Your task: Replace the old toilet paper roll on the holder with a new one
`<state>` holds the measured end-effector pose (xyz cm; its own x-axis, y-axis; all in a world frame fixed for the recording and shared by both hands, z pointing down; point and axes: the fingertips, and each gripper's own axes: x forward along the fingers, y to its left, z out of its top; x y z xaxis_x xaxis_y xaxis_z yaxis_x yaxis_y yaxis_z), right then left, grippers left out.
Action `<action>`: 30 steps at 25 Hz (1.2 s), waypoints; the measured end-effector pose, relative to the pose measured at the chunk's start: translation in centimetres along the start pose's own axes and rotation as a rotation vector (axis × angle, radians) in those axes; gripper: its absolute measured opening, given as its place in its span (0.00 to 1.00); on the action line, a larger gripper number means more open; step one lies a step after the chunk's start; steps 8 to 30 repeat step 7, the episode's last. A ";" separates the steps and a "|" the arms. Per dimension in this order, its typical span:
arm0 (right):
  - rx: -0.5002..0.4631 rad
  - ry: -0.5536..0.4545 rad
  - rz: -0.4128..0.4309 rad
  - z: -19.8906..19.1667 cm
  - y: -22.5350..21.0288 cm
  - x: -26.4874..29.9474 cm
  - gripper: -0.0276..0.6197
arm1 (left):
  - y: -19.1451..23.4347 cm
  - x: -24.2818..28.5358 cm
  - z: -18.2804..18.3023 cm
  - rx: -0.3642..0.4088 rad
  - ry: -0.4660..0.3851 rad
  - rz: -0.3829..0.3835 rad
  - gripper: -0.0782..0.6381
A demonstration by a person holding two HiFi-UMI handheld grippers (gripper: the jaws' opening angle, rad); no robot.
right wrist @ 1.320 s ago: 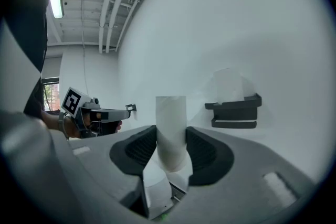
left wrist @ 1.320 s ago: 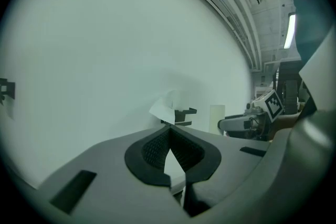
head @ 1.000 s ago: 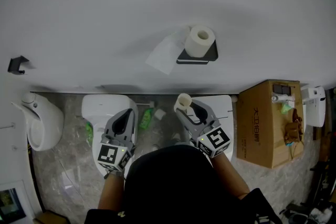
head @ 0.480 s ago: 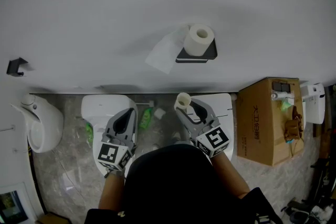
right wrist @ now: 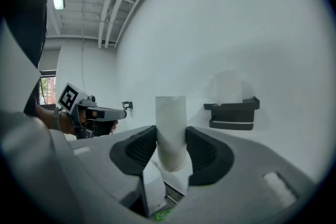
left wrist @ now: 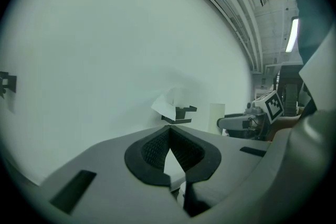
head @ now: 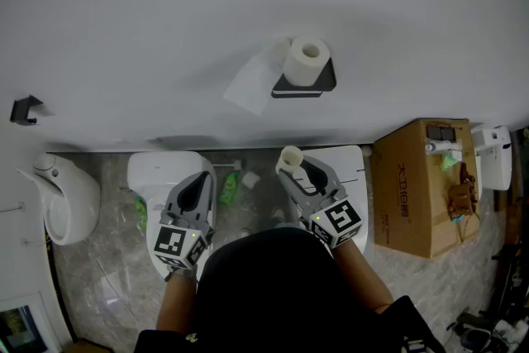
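A full white toilet paper roll [head: 307, 59] stands on end on the black wall holder [head: 303, 85], with a loose sheet [head: 252, 83] hanging to its left. My right gripper [head: 291, 168] is shut on a small, nearly bare white tube [head: 289, 158], held upright below the holder. In the right gripper view the tube [right wrist: 170, 128] sits between the dark pads, with the holder [right wrist: 232, 113] ahead to the right. My left gripper [head: 197, 182] hangs level at the left, shut and empty; its pads meet [left wrist: 169, 131], and the holder [left wrist: 178, 115] lies ahead.
Below the wall stand a white toilet [head: 161, 168], a second white fixture [head: 354, 165], a urinal-like bowl [head: 66, 196] at the left and a cardboard box [head: 417, 194] at the right. A green bottle [head: 230, 186] lies on the marble floor. A black hook [head: 25, 107] is on the wall.
Both grippers have kept still. The holder and roll sit slightly higher and further left in the head view, from a small shift of the camera.
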<state>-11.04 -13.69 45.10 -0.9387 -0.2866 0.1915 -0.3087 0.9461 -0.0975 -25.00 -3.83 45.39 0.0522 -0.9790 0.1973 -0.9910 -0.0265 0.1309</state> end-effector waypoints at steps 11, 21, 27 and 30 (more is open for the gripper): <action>0.015 -0.001 -0.025 -0.3 -1.0 -1.0 0.31 | -0.4 0.3 -0.3 0.001 0.012 0.005 0.13; 0.015 -0.001 -0.025 -0.3 -1.0 -1.0 0.31 | -0.4 0.3 -0.3 0.001 0.012 0.005 0.13; 0.015 -0.001 -0.025 -0.3 -1.0 -1.0 0.31 | -0.4 0.3 -0.3 0.001 0.012 0.005 0.13; 0.015 -0.001 -0.025 -0.3 -1.0 -1.0 0.31 | -0.4 0.3 -0.3 0.001 0.012 0.005 0.13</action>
